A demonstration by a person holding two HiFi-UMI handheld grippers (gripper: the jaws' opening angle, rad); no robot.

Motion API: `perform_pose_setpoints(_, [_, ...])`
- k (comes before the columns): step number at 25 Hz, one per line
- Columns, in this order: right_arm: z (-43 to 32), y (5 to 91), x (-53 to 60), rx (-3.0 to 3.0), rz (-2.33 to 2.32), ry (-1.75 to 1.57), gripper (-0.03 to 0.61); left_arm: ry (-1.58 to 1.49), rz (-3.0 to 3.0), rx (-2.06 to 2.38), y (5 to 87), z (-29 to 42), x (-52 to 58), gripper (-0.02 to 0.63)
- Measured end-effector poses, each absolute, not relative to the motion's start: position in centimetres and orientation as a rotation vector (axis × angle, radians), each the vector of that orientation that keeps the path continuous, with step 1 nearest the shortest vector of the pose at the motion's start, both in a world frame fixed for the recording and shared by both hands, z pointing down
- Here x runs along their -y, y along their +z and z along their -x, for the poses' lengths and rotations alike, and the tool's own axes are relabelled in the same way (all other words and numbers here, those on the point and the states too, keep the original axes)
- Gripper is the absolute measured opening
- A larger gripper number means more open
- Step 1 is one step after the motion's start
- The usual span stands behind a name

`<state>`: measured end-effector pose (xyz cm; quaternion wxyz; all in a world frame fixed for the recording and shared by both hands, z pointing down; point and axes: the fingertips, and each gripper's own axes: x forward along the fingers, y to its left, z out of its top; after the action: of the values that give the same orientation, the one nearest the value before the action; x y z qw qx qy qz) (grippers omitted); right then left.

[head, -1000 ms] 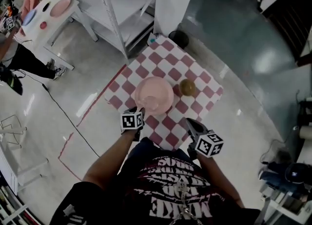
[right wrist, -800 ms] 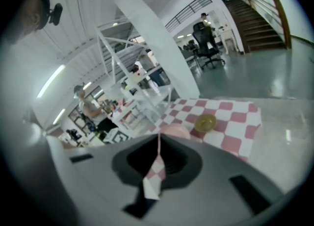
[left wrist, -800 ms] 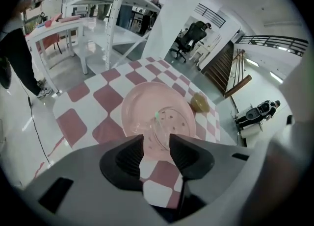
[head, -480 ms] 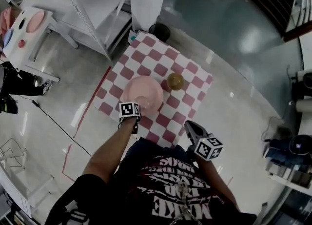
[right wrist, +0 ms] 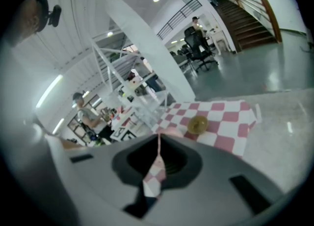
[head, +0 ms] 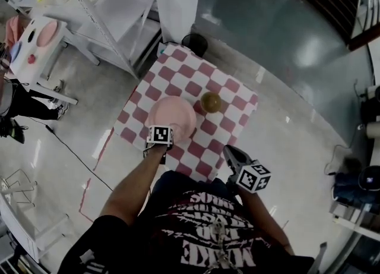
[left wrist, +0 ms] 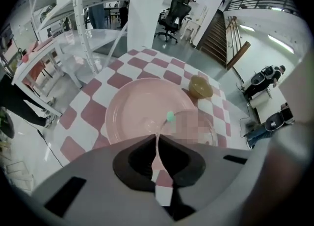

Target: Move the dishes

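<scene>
Now, left tool [left wrist: 157, 140]: jaws just closed, pinching the near rim of the clear bowl [left wrist: 208, 122].
Bowl's place: on the pink plate [left wrist: 137, 107], checked tabletop [left wrist: 122, 80].
Right tool [right wrist: 158, 144]: clenched, empty.
Advice: lift straight and slowly; the thin rim may slip.

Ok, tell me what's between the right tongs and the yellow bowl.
Only bare checkered cloth lies between the right tongs and the yellow bowl; the head view shows it clearest.
</scene>
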<state>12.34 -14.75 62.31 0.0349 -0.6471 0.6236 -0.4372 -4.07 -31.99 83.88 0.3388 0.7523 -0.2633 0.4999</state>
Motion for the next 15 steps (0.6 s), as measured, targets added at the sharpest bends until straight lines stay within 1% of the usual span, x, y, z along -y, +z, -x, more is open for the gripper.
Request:
perform_pose_setpoints(3, [-13.1, 62.4, 14.8, -1.956, 1.947, -1.343, 0.038, 1.33, -2.052, 0.703, 81.6, 3.5, 31.6, 0.04])
perform_pose_setpoints(6, [-13.5, 62.3, 14.8, -1.999, 1.906, -1.34, 0.038, 1.361, -2.039, 0.661, 80.8, 3.2, 28.4, 0.04])
perform_pose_setpoints(15, [-14.5, 62.4, 13.4, -2.152, 1.815, -1.351, 0.038, 1.39, -1.992, 0.673, 83.3, 2.6, 21.7, 0.04])
